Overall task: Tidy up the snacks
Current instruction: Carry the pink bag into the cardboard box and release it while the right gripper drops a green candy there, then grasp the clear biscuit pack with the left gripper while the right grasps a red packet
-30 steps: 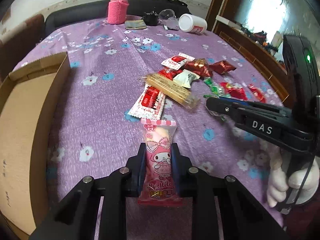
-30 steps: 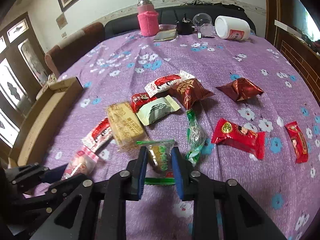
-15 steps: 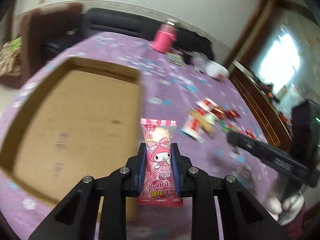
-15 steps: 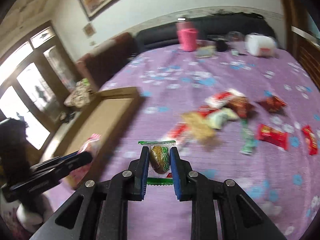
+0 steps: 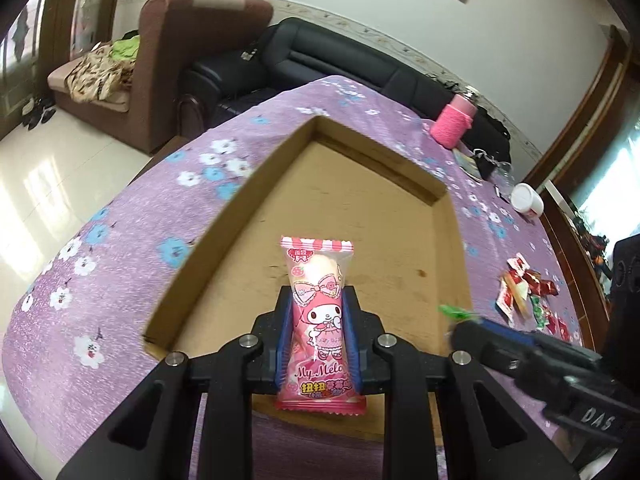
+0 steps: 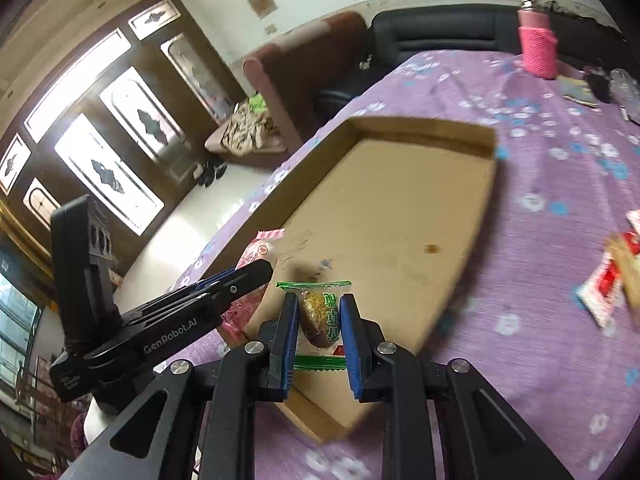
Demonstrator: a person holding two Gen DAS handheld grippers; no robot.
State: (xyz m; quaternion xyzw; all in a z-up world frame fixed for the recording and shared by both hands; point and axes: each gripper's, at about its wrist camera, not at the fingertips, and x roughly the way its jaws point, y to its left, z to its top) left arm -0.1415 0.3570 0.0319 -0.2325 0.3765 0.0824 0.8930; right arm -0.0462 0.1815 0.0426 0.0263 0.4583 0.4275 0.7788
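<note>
My left gripper (image 5: 318, 304) is shut on a pink My Melody snack packet (image 5: 318, 312) and holds it above the near end of a shallow cardboard box (image 5: 360, 224). My right gripper (image 6: 319, 304) is shut on a green-and-clear snack packet (image 6: 320, 312) over the near edge of the same box (image 6: 392, 216). In the right wrist view the left gripper (image 6: 256, 270) and its pink packet (image 6: 256, 254) are at the box's left rim. In the left wrist view the right gripper (image 5: 460, 326) shows at lower right with the green packet's tip (image 5: 454, 312). The box looks empty.
Several loose snacks (image 5: 528, 292) lie on the purple flowered tablecloth (image 5: 120, 264) to the right of the box; they also show in the right wrist view (image 6: 612, 276). A pink bottle (image 5: 454, 126), a white jar (image 5: 526, 198) and small items stand at the far end.
Both grippers have carried their packets left from the snack pile to over the cardboard box. Both stay shut on their packets.
</note>
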